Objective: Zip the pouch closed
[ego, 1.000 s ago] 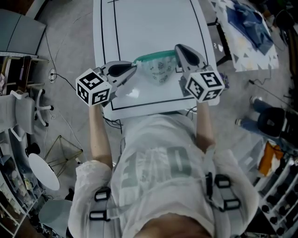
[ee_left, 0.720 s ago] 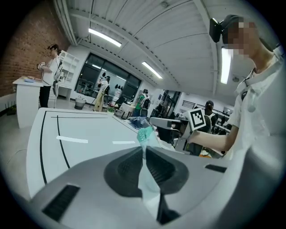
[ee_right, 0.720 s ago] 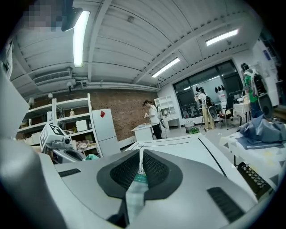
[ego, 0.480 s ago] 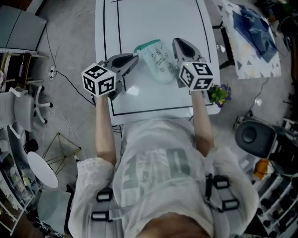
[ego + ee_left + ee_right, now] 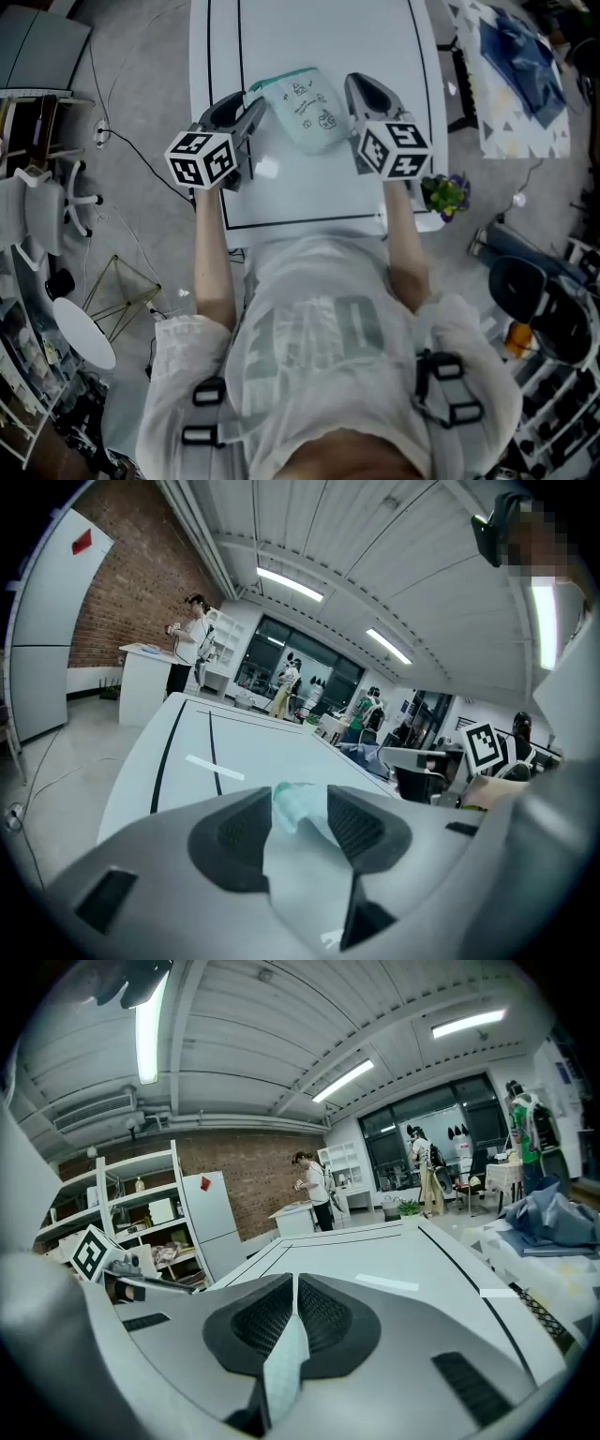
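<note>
Mint-green pouch [image 5: 305,108] with little printed doodles is lying flat on the white counter [image 5: 309,28]. It's roughly midway between the left and right edges and set back from the near edge, inside the black outline [image 5: 238,56] marked on the top. Its darker teal zip band faces the far-left side.

The left gripper [image 5: 298,799] has its jaws opening right now. The teal corner of the pouch sits between the jaw tips, but the pads aren't pressing on it, so that side isn't holding anything.

The right gripper [image 5: 293,1283] has its jaws pressed together, with just a thin pale sliver in the seam. It sits tight against the pouch's right side in the head view. Honestly can't tell if it's pinching a bit of fabric or a pull tab, or nothing at all.

My read is that we're in the get-a-grip stage, not the actual zipping. Can't see from here how far the zip is already closed.

Next it probably needs the left jaws to clamp that teal corner so the pouch stays anchored. Then the other gripper has to find the slider and drag it along the band. The risk is soft fabric bunching up or the whole thing sliding.
</note>
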The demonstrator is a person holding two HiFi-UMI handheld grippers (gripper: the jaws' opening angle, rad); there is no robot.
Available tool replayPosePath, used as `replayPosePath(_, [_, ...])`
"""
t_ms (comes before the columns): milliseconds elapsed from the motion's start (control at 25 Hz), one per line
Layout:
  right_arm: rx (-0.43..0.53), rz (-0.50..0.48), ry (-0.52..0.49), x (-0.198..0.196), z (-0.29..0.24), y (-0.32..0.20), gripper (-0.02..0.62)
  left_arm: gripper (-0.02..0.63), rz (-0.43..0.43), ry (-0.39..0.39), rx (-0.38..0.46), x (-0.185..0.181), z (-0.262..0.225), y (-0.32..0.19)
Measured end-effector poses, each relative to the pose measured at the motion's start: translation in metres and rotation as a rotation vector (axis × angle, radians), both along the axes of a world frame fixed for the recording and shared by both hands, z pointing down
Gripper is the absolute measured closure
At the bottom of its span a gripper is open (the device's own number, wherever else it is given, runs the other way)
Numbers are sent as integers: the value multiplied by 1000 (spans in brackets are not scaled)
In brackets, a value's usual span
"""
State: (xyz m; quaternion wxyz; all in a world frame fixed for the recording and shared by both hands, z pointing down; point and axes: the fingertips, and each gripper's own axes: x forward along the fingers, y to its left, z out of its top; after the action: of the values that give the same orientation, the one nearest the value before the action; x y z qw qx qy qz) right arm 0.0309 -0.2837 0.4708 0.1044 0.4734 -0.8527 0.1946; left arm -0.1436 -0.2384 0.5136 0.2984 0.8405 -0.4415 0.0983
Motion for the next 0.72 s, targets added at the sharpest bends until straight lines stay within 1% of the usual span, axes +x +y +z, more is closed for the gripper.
replayPosePath(240, [0,-5,-4,8,2,1,586,387,-109,6,25,-5,-1,-5])
replayPosePath(440, [27,3,-13,10,-8,4,586,385,-161,-4,82,-13,-20,-11])
replayPosePath(560, [56,10,-20,8,-21,7,586,385,-176,-27,138,-18,-42,-14])
replayPosePath(720, [120,10,-19,9,-46,13,586,387,-207,-67,266,-14,-90,-16])
